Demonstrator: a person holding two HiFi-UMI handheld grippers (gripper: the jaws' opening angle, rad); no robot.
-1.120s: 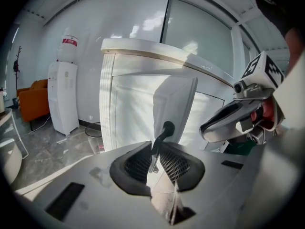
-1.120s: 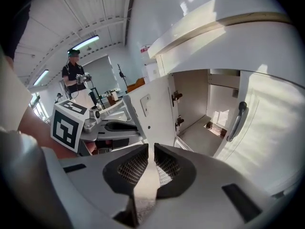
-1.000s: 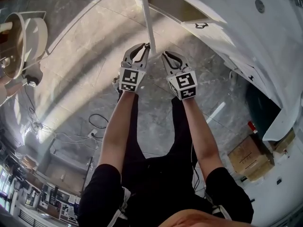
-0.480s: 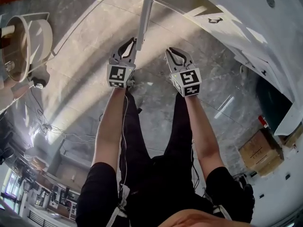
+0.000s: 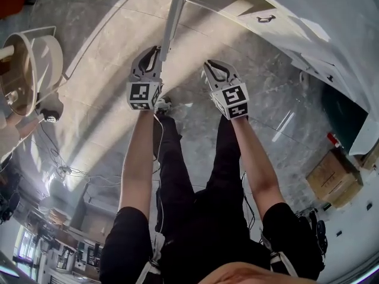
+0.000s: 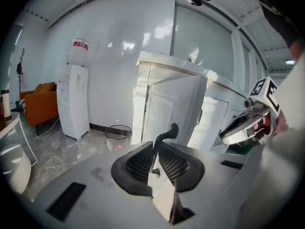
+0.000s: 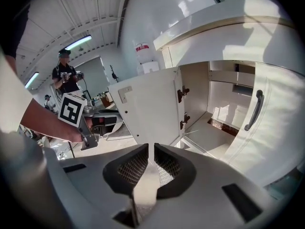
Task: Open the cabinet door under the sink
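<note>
The white cabinet door (image 5: 173, 10) under the sink stands swung out and shows edge-on in the head view. My left gripper (image 5: 155, 51) is at its lower end. In the left gripper view that gripper (image 6: 155, 149) is shut on the door's curved black handle (image 6: 164, 136), with the door panel (image 6: 176, 104) just behind. My right gripper (image 5: 212, 64) hovers beside the left one, apart from the door. Its jaws (image 7: 151, 149) are shut with nothing between them. They point at the door's inner face (image 7: 147, 113) and the bare cabinet interior (image 7: 214, 128).
A second, closed door with a black handle (image 7: 257, 109) is to the right under the white counter (image 5: 331, 34). A cardboard box (image 5: 331, 179) lies at right, a round white chair (image 5: 29, 64) and cables (image 5: 65, 170) at left. A water dispenser (image 6: 74, 101) and wire bin (image 6: 118, 135) stand beyond.
My left gripper has moved left with the handle in it, and the door has swung further out. The right gripper has drifted only slightly.
</note>
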